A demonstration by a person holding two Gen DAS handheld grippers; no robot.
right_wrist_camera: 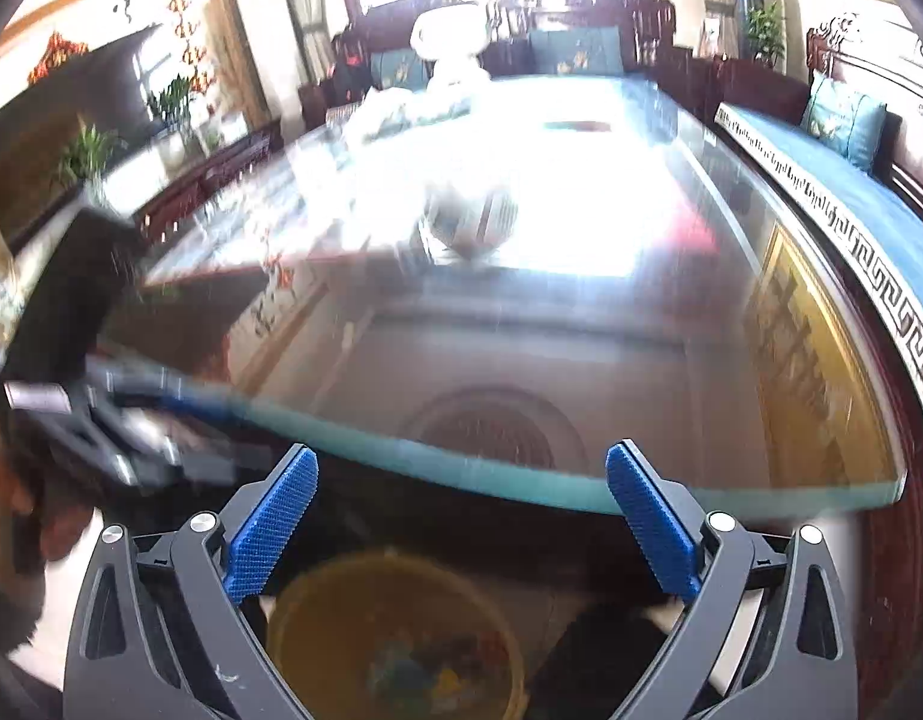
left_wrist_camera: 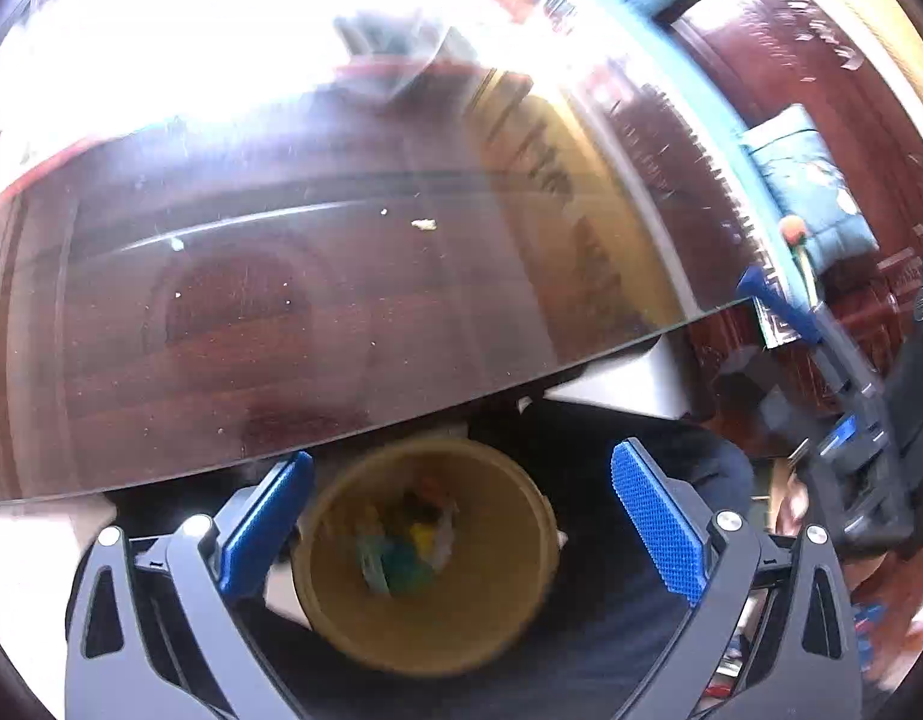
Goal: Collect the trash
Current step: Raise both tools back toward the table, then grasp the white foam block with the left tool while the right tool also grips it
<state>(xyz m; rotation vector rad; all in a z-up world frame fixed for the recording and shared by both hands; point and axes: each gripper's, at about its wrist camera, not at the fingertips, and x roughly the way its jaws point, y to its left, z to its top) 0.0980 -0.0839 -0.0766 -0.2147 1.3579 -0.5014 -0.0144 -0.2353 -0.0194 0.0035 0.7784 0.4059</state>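
A tan round bin (left_wrist_camera: pixel 425 558) stands on the floor just below the near edge of the glass-topped table (left_wrist_camera: pixel 317 324). Colourful scraps (left_wrist_camera: pixel 413 546) lie at its bottom. My left gripper (left_wrist_camera: pixel 461 468) hangs over the bin, open, with nothing between its blue pads. My right gripper (right_wrist_camera: pixel 461 462) is also open and empty, above the same bin (right_wrist_camera: pixel 395 642) and facing along the table. Small pale crumbs (left_wrist_camera: pixel 423 224) lie on the glass. A blurred round whitish object (right_wrist_camera: pixel 470 216) sits farther down the table.
Crumpled white plastic (right_wrist_camera: pixel 401 108) and a white vase-like shape (right_wrist_camera: pixel 449 36) stand at the table's far end. A bench with a blue cushion (right_wrist_camera: pixel 845 120) runs along the right side. Dark wooden chairs and potted plants (right_wrist_camera: pixel 89 156) line the left.
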